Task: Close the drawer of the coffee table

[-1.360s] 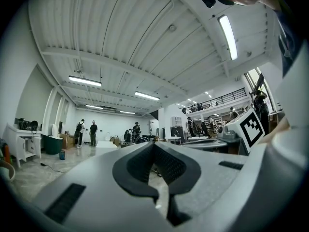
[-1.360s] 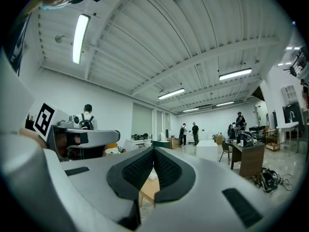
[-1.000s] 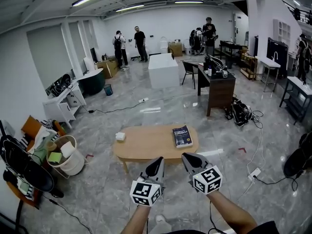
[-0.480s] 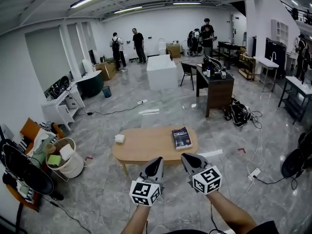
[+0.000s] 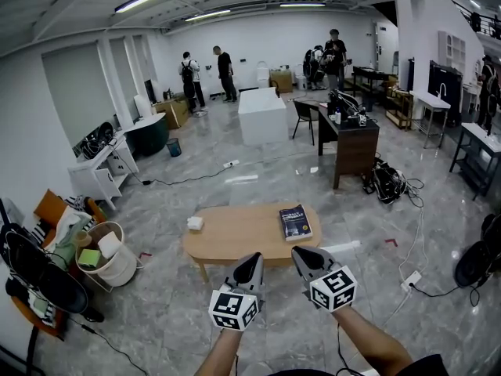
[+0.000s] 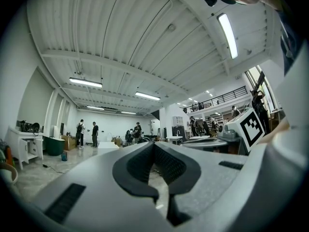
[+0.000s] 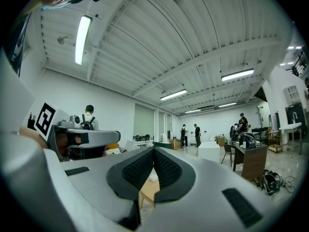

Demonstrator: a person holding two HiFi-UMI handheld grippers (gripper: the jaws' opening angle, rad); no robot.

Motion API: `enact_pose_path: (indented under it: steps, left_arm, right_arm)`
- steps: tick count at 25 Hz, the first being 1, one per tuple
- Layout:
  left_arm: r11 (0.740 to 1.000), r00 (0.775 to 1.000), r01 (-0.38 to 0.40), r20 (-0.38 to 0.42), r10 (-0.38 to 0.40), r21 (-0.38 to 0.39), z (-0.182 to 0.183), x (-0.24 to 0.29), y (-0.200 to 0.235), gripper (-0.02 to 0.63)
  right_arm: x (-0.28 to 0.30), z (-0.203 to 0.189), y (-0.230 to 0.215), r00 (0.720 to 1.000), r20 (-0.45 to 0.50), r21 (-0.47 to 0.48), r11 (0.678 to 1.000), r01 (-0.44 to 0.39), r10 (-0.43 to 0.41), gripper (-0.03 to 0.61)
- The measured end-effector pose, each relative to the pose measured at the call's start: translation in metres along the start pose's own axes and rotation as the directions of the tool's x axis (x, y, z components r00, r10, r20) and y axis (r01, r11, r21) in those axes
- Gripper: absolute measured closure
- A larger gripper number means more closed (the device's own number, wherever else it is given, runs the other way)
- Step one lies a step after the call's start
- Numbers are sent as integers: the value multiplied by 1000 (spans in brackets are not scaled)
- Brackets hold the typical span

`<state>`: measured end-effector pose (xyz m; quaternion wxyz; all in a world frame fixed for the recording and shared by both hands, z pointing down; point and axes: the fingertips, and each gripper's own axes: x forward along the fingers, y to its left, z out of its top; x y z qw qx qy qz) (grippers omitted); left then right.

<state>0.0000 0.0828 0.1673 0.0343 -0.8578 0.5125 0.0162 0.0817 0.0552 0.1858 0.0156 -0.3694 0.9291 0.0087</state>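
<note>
A low oval wooden coffee table (image 5: 243,237) stands on the grey floor just ahead of me. On it lie a dark book (image 5: 295,221) at the right and a small white object (image 5: 195,222) at the left. No drawer shows from this side. My left gripper (image 5: 254,260) and right gripper (image 5: 302,254) hover side by side in front of the table's near edge, both shut and empty. In the right gripper view, a strip of the table (image 7: 146,191) shows below the closed jaws, with the left gripper (image 7: 89,138) beside it.
A white bin (image 5: 111,253) with clutter sits left of the table. A power strip (image 5: 410,279) and cables (image 5: 412,225) lie on the floor at the right. Farther back stand a dark desk (image 5: 350,139), a white block (image 5: 262,113) and several people (image 5: 225,70).
Both grippers hold the same place and stay shut. Only the head view sways slightly.
</note>
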Motion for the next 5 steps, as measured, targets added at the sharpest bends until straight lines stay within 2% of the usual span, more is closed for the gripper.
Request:
enact_pose_path:
  steps: [5]
  left_arm:
    - [1000, 1000, 0, 1, 0, 1, 5, 5, 1, 614]
  right_arm:
    - [3, 4, -3, 1000, 2, 4, 1000, -3, 3, 560]
